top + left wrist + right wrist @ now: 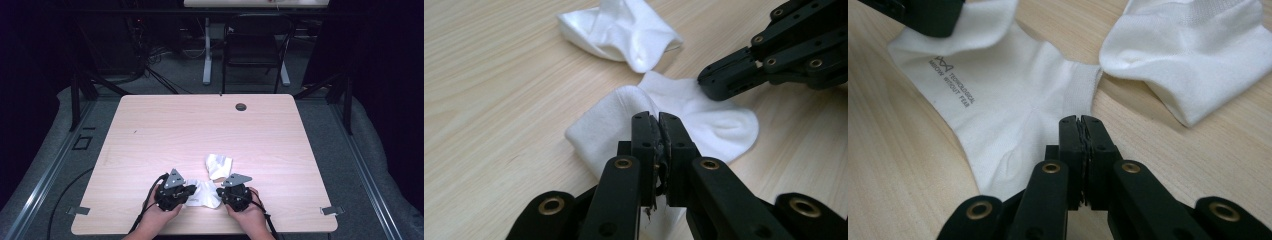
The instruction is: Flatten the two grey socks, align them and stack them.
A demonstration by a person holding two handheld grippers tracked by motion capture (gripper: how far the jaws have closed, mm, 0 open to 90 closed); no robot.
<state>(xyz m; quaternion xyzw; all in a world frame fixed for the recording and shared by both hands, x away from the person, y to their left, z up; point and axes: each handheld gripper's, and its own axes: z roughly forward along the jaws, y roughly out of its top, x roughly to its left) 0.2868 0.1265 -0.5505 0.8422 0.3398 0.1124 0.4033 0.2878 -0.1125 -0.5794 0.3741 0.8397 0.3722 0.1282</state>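
The pale wooden table (pixel 165 130) carries two white ankle socks near the person's edge. The far sock (pixel 218 165) lies crumpled a little beyond the hands, its near corner just beside the sock being worked. The near sock (pixel 202 194) lies flat between the two grippers, small grey lettering printed on its left part as the right gripper view shows it.

The left gripper (pixel 657 122) has its jaws pressed together over the sock's near edge; a sliver of fabric seems caught between the pads, though the pinch itself is hidden under the jaw tips. The right gripper (pixel 1081 125) is likewise closed tight, its tips at the sock's opposite edge, beside the ribbed band — whether cloth is actually clamped there I cannot tell. In the left gripper view the right gripper's tips rest on the sock's far side.

The step in hand looks like taking the near sock by two opposite edges to spread or lift it. To do it well, both pinches should hold a full fold of fabric, not a thread's width, and the hands should draw apart evenly and low — otherwise one edge slips free, or the sock drags into its crumpled neighbour.
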